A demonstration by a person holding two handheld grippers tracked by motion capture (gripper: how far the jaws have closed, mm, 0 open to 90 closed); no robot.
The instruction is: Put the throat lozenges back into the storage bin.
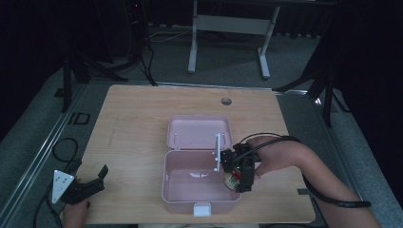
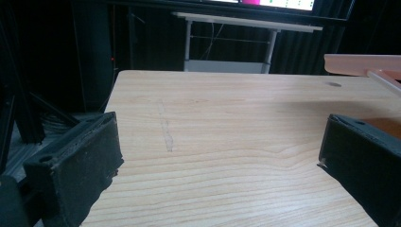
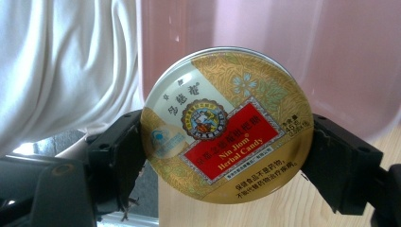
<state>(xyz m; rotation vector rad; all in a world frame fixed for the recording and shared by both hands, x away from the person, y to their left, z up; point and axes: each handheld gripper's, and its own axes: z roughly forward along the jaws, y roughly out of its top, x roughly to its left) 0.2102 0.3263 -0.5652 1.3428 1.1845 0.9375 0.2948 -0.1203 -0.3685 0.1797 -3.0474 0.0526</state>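
Clamped edge-on between the right gripper's (image 3: 222,156) jaws, a round gold candy tin (image 3: 227,125) sits held at the right wall of the open pink box (image 1: 171,190); judging by that, the pickup is done and the tin is probably bound for the box's bare bottom, not yet released; the left gripper (image 1: 90,186) rests spread and empty at the table's (image 2: 227,123) near-left corner.

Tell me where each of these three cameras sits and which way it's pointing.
High view: above the person's side, looking down on the table and open pink box; both forearms and claws show.
Left gripper view: on the left claw, looking across bare tabletop; jaws apart.
Right gripper view: on the right claw, facing its clamped candy tin.
Shared: the pink box appears in all three.
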